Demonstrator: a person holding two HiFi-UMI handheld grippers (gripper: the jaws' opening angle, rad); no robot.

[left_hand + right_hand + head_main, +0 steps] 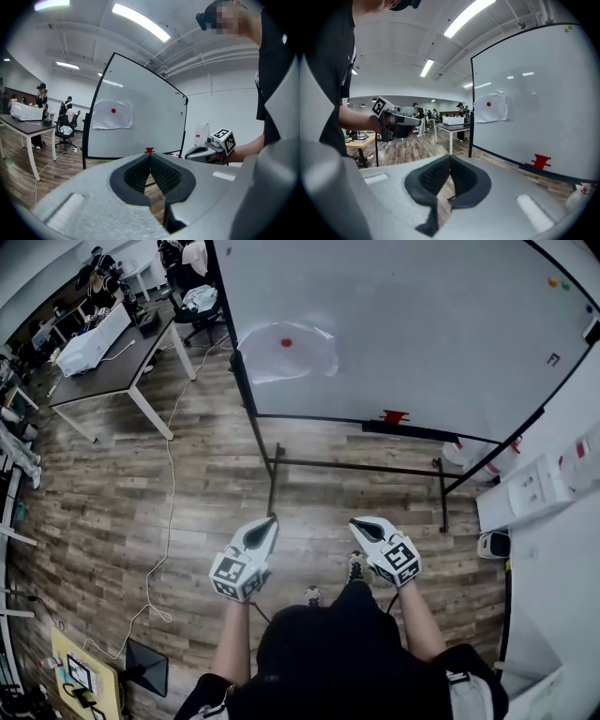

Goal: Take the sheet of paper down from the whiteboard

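Head view shows the sheet of paper (286, 357) stuck on the whiteboard (422, 324) by a red magnet (286, 342); the left gripper (270, 523) and right gripper (359, 524) hang well away, jaws squeezed together on nothing, too far to reach it.

The sheet of paper (286, 352) hangs near the whiteboard's (422, 334) left edge, under a red magnet (286, 342). Left gripper (271, 519) and right gripper (356, 523) hover over the wooden floor (187, 484), well short of the board.
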